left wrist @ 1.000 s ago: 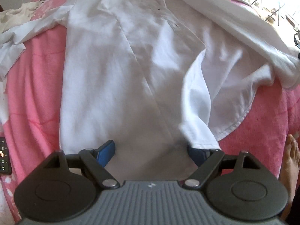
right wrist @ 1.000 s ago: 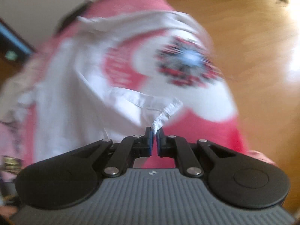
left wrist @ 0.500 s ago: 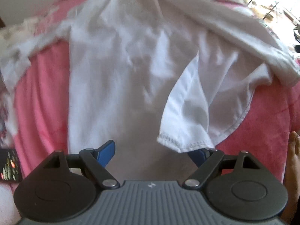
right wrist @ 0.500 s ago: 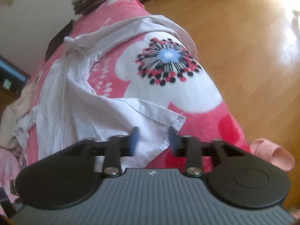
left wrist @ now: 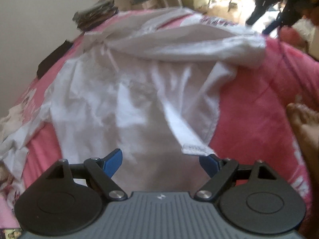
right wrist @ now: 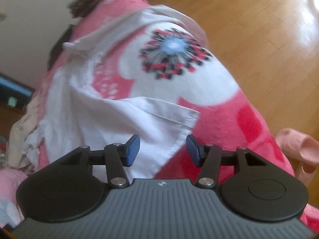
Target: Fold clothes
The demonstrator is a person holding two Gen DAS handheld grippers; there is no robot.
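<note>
A white shirt [left wrist: 139, 103] lies spread on a pink flowered blanket [left wrist: 259, 99], one front panel folded over with its hem corner [left wrist: 195, 147] near me. My left gripper [left wrist: 161, 161] hovers over the shirt's lower edge, jaws wide open and gripping nothing. In the right wrist view the shirt [right wrist: 103, 123] ends in a hemmed corner [right wrist: 185, 127] lying flat on the blanket [right wrist: 229, 129]. My right gripper [right wrist: 163, 151] stands over that corner with its jaws opening. The cloth edge runs between the blue pads [right wrist: 132, 151] but they do not press it.
A person's bare foot [left wrist: 303, 123] rests on the blanket at the right. A dark pile [left wrist: 95, 14] and a flat black object [left wrist: 53, 57] lie at the far end. Beyond the bed's edge are a wooden floor [right wrist: 259, 29] and a pink slipper [right wrist: 299, 149].
My right gripper has parted its jaws and let go of the shirt's corner, which now lies on the blanket. The left gripper has rolled and drawn back, still open.
</note>
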